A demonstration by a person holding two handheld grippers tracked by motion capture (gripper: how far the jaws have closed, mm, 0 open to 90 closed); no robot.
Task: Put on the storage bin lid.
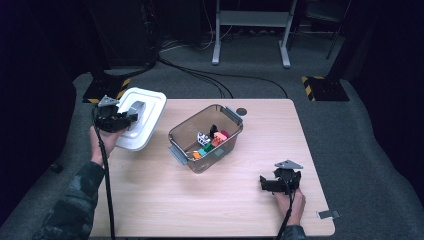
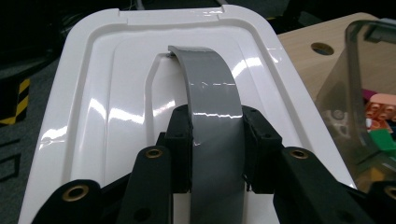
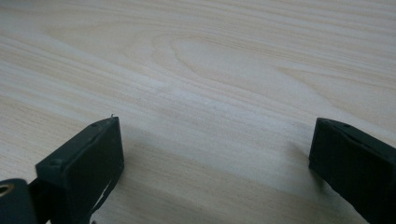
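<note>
Black jaws of the left claw point(image 2: 216, 140) sit foremost in the left gripper view, clenched from both sides on a grey handle strap point(image 2: 212, 107) that arches up from the middle of a white lid point(image 2: 93, 116).

Item, white lid: glossy plastic, rounded corners, raised rim. In the high view the lid point(image 1: 150, 107) is tilted at the table's far-left corner, part of it overhanging the edge above the grey carpet point(image 1: 360, 135). The left claw point(image 1: 131, 114) grips it by the strap; the person's left hand point(image 1: 102, 137) is behind it, a cable hanging down past a camouflage sleeve point(image 1: 75, 200).

Item, clear container point(image 1: 206, 137): smoky transparent tub with grey side latches, standing open on the table just right of the lid and not touching it. Inside lie small coloured pieces point(image 1: 210, 142) in orange, green, pink, black and white. In the left gripper view the container wall point(image 2: 350, 93) shows at the right edge.

Item, right claw point(image 1: 272, 184): resting near the table's near-right edge, well apart from the container, held by the right hand point(image 1: 292, 202). In the right gripper view its jaws stand wide and released, nothing between them but bare wood.

Item, table point(image 1: 250, 210): pale wood grain, with a round dark hole point(image 1: 242, 111) near the far edge.
</note>
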